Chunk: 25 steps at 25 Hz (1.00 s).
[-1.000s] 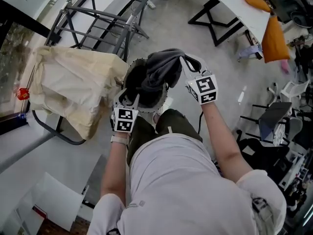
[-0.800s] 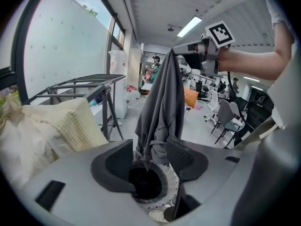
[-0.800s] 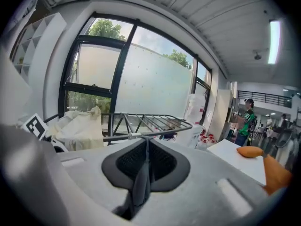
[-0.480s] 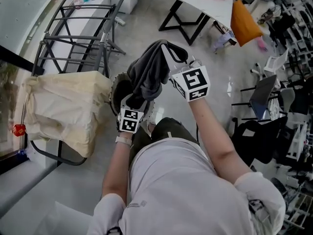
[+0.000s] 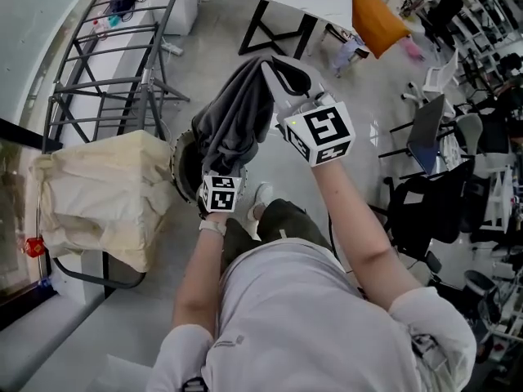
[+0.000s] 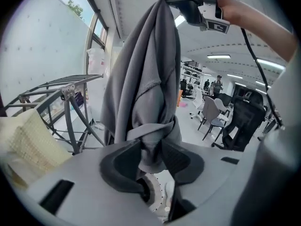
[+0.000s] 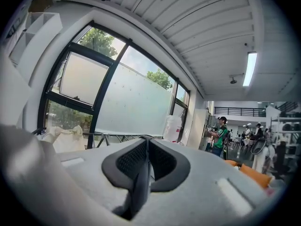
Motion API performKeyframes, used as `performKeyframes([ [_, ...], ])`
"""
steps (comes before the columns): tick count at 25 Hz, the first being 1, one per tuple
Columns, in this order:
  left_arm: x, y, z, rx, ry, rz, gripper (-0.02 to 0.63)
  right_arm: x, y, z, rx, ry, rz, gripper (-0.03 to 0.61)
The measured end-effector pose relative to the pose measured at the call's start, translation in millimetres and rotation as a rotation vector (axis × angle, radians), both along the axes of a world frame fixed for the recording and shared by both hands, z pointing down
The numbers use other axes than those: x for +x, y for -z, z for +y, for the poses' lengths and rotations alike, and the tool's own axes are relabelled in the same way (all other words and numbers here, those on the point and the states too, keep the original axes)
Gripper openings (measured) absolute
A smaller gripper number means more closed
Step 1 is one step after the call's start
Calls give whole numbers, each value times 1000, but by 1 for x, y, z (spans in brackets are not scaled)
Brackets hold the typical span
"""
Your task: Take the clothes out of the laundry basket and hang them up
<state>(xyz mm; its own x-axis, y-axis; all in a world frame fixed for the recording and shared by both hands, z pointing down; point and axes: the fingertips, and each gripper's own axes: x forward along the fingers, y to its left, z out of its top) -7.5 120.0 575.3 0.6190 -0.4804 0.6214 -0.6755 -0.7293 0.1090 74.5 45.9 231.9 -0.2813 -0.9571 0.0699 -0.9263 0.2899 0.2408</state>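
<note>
Hanging clear of the laundry basket (image 5: 181,168), the grey garment (image 5: 237,121) is stretched between both tongs. The right tongs (image 5: 276,73) at 12 o'clock are clamped tight on its top fold. The left tongs (image 6: 151,157) at 6 o'clock are closing, pads pressing on the bunched lower end. The basket sits just below. A cream cloth (image 5: 98,190) lies at 9 o'clock, and the drying rack (image 5: 114,55) stands at 10.

head view looks steeply down; left gripper view looks up, close, sharing the grey garment (image 5: 237,121).
</note>
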Motion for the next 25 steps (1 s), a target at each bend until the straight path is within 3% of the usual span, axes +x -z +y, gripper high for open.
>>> performKeyframes([
  [2,-8,3,-2,21,22,-27,45,15,3,8,7,-19,-8,23],
  [3,-13,5,-4,31,35,-35,36,23,2,11,8,-31,-10,23],
  [9,-35,28,-32,102,149,-47,23,97,-15,23,-23,-108,-28,23],
  [17,-35,99,-80,289,305,-80,20,221,-66,45,-122,-214,-3,23],
  [21,-21,134,-105,370,386,-88,20,282,-83,51,-141,-253,-24,23],
  [25,16,165,-126,456,389,-104,21,331,-98,49,-158,-264,3,23],
])
